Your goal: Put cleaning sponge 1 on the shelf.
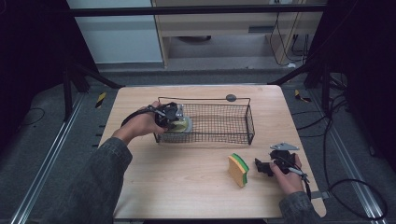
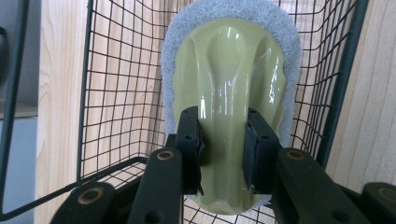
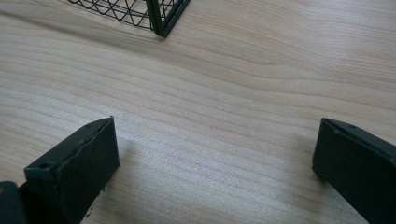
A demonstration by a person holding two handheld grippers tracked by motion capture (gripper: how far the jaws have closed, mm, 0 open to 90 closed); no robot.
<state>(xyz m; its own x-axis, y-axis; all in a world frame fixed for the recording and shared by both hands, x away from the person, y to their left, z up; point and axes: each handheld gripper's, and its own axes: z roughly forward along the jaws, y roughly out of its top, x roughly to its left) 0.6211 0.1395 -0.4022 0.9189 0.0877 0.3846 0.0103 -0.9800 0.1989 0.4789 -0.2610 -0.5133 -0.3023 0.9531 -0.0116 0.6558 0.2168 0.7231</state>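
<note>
A scrubber with a pale yellow-green plastic handle (image 2: 229, 93) and a grey-white pad (image 1: 186, 125) sits at the left end of the black wire basket (image 1: 233, 138). My left gripper (image 2: 223, 154) is shut on the handle's raised ridge, inside the basket's left end (image 1: 169, 116). A yellow and green sponge (image 1: 238, 169) stands on edge on the table near the front right. My right gripper (image 1: 262, 167) rests just right of that sponge, its jaws wide apart over bare wood (image 3: 215, 154) with nothing between them.
The wooden table (image 1: 187, 186) has free room in front of the basket. A small dark round object (image 1: 230, 97) lies behind the basket's far rim. The basket's corner (image 3: 161, 18) shows at the top of the right gripper view. Black frame legs stand around the table.
</note>
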